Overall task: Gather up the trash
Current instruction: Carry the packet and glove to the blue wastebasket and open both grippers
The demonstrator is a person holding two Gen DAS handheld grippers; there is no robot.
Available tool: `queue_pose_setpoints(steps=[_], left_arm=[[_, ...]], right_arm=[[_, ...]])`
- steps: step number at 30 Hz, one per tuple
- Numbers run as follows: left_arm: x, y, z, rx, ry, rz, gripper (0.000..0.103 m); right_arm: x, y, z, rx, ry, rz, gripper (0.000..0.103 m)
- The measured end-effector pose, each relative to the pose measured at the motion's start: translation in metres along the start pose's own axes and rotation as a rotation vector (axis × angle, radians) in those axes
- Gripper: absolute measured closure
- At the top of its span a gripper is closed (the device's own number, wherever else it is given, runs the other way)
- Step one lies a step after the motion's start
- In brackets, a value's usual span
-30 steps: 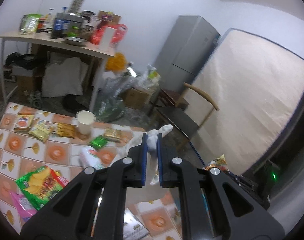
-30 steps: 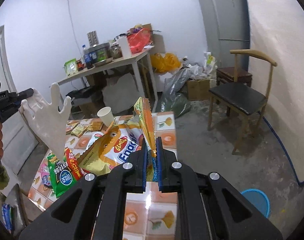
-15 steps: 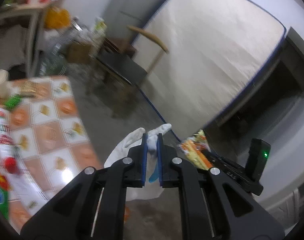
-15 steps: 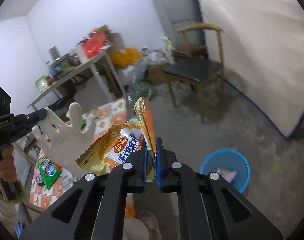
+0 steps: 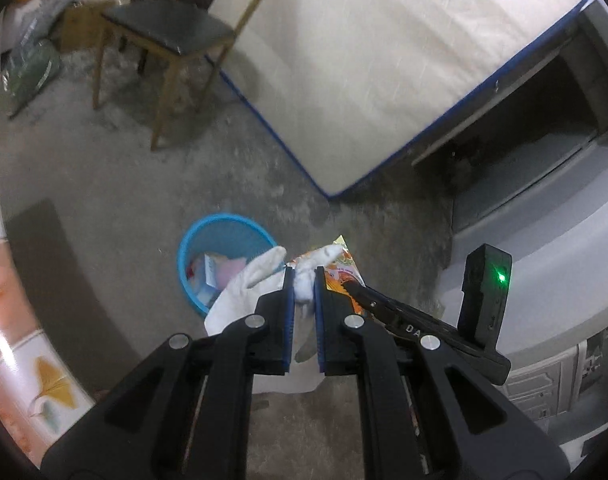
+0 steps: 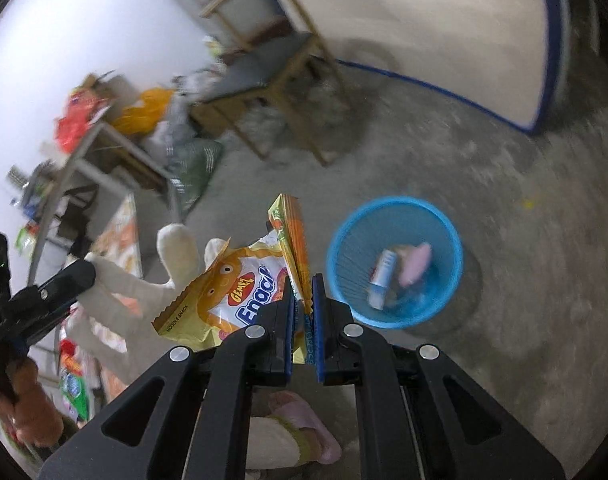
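My left gripper [image 5: 304,277] is shut on a white glove [image 5: 248,280], which hangs above the near edge of a blue mesh bin [image 5: 224,218] on the floor. My right gripper [image 6: 302,292] is shut on the edge of a yellow snack bag [image 6: 232,292], held just left of the same bin [image 6: 396,200]. The bin holds some wrappers and a pink item. In the right wrist view the glove [image 6: 116,280] and left gripper [image 6: 80,276] are at the left. In the left wrist view the snack bag [image 5: 346,268] peeks out beside the glove.
A wooden chair [image 5: 172,36] stands on the concrete floor behind the bin, with a mattress [image 5: 384,60] leaning on the wall. The tiled tablecloth [image 5: 8,320] edges the left. A foot in a pink slipper [image 6: 304,428] is right below my right gripper.
Both grippers swung away from the table and down toward the floor, still holding the glove and the snack bag. The blue bin has come into view close beneath them.
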State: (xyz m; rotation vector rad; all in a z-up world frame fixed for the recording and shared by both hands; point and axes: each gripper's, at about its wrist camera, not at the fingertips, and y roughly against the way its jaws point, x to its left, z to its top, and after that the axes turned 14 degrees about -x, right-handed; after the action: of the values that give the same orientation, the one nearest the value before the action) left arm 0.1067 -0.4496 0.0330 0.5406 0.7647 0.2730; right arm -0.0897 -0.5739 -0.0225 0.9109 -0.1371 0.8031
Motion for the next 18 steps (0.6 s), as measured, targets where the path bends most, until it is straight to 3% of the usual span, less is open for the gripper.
queue_pose_setpoints(steps=[4, 11, 17, 18], left_arm=[[0.008, -0.056, -0.009, 0.058, 0.037, -0.010, 0.096], [0.024, -0.134, -0.013, 0.083, 0.063, 0.017, 0.096], [0.016, -0.182, -0.007, 0.085, -0.013, 0.052, 0.095], [0.017, -0.187, -0.006, 0.088, -0.015, 0.060, 0.090]], right_arm=[[-0.035, -0.035, -0.002, 0.037, -0.080, -0.065, 0.094], [-0.078, -0.092, -0.003, 0.082, -0.198, -0.131, 0.094], [-0.093, -0.131, 0.013, 0.087, -0.216, -0.188, 0.087], [-0.095, -0.136, 0.016, 0.088, -0.219, -0.202, 0.087]])
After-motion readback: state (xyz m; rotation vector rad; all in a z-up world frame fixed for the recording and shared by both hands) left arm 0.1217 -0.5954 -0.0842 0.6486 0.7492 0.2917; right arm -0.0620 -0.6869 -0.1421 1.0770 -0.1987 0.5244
